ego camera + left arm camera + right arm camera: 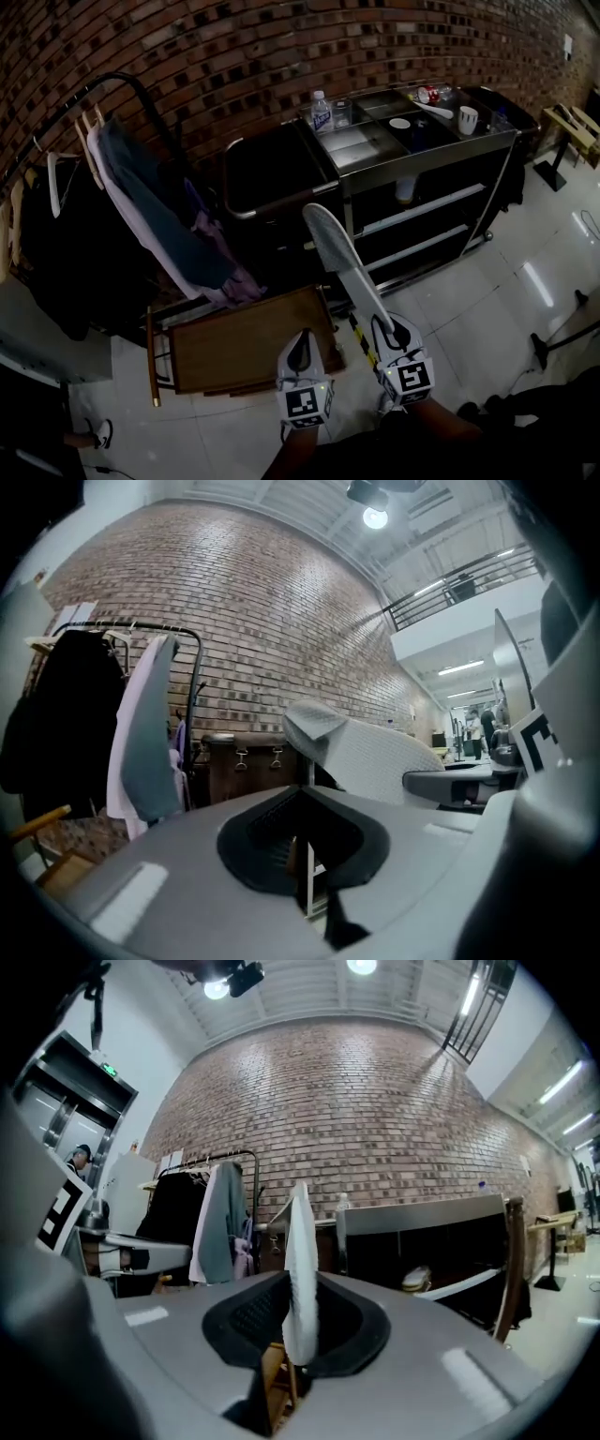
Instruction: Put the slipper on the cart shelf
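My right gripper (392, 330) pinches slipper (339, 255) by one end; long overhang could twist loose or snag cart shelf (424, 205) rail. Left gripper (300, 352) pressed together, empty.

A big, high-ceilinged hall staged like a hotel service area: a long brick wall (281, 56) across the top, a service cart (361, 141) and a clothes rack (112, 80) of hung garments (159, 216) against it, glossy tiled floor (506, 281), and a mezzanine railing (459, 578) at upper right under ceiling lamps (375, 517).
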